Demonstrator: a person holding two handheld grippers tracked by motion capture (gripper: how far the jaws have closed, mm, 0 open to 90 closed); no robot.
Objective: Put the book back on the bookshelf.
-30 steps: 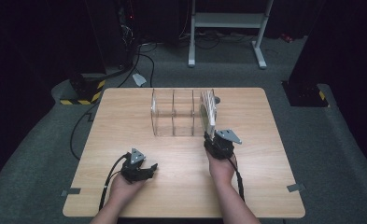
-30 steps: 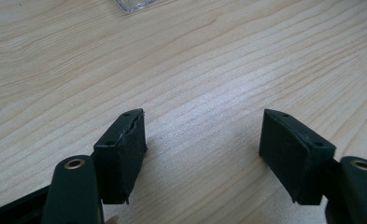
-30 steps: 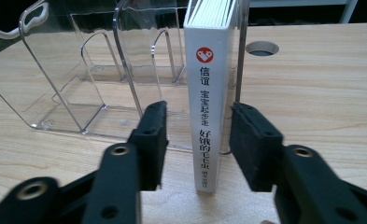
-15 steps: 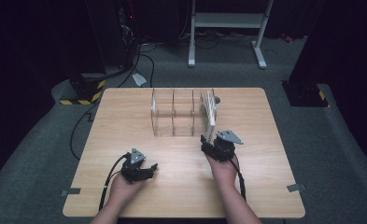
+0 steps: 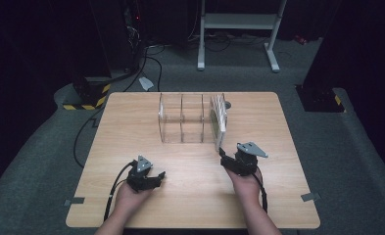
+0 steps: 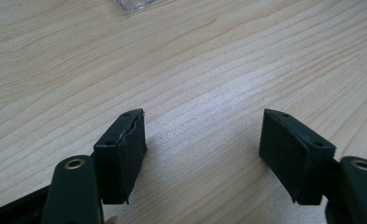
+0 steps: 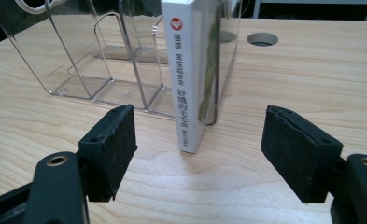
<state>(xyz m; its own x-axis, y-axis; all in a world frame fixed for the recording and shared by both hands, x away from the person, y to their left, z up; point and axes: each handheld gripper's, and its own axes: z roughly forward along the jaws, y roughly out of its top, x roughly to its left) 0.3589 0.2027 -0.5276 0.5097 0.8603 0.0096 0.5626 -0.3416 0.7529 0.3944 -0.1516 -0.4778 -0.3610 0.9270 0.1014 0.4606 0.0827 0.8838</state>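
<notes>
Where clear rack (image 7: 102,60) glares, book (image 7: 187,79) spine lettering unreadable; right gripper (image 7: 197,154) agape

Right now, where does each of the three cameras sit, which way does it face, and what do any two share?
High view: above the person's side, facing forward and down on the light wooden table; both forearms, left gripper, right gripper.
Left gripper view: on the left gripper, facing bare tabletop; open black jaws.
Right gripper view: on the right gripper, facing the white book in the clear plastic divider rack; open jaws.
Shared: high and right gripper views show book and rack.
</notes>
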